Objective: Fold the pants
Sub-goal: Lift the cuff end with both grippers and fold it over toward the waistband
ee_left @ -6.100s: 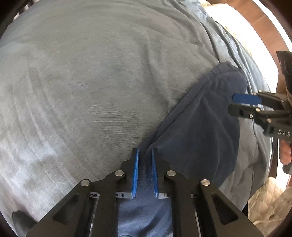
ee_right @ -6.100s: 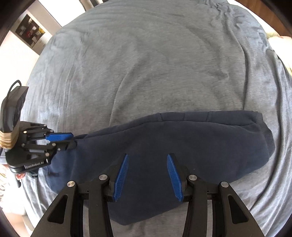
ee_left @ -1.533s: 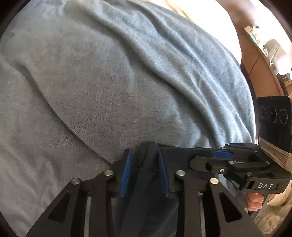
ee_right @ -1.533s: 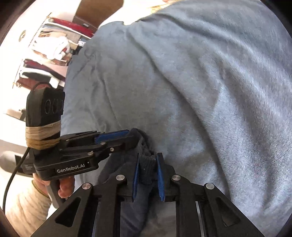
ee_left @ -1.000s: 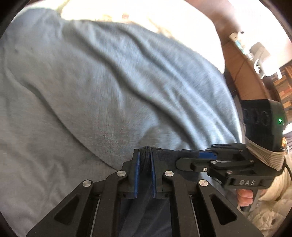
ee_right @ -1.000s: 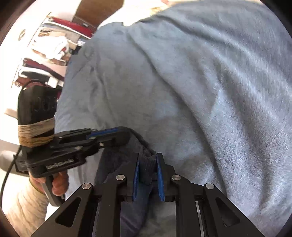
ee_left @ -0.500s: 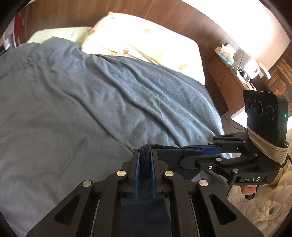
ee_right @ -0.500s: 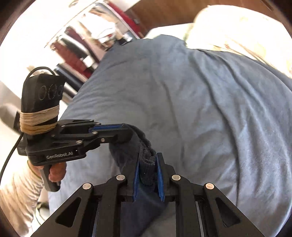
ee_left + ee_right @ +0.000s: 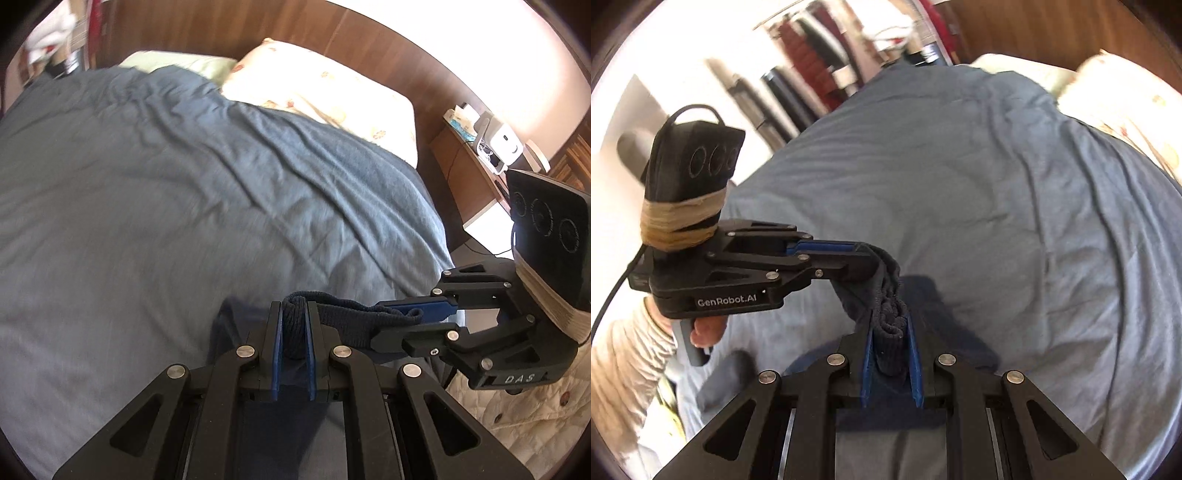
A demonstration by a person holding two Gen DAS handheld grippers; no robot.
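Left wrist view, writing: the right tongs (image 9: 417, 319), reaching in from the right, are showing "DAS" in pale letters on the black body.
Left wrist view, tongs: the left tongs (image 9: 294, 332) are pinching a ribbed fold of the pants (image 9: 347, 315) between blue pads; the right tongs are clamping the same band at its far end.
Left wrist view, pants: dark navy knit, the ribbed band is stretching between the two tongs, with the rest hanging below them.
Left wrist view, surroundings: a blue blanket (image 9: 184, 184) is covering the bed ahead of the tongs; a floral pillow (image 9: 332, 99) is lying beyond it against a wooden headboard (image 9: 295, 33).

Right wrist view, writing: the left tongs (image 9: 864, 258), coming in from the left, are bearing "GenRobot.AI" on the side.
Right wrist view, tongs: the right tongs (image 9: 892, 354) are squeezing a bunched ribbed edge of the pants (image 9: 890, 291); the left tongs are gripping the cloth just ahead and left.
Right wrist view, pants: the navy fabric is running between both tongs and drooping under them, above the blanket (image 9: 997, 203).
Right wrist view, hand: the left hand (image 9: 705, 330) is gripping the handle beneath the left tongs.
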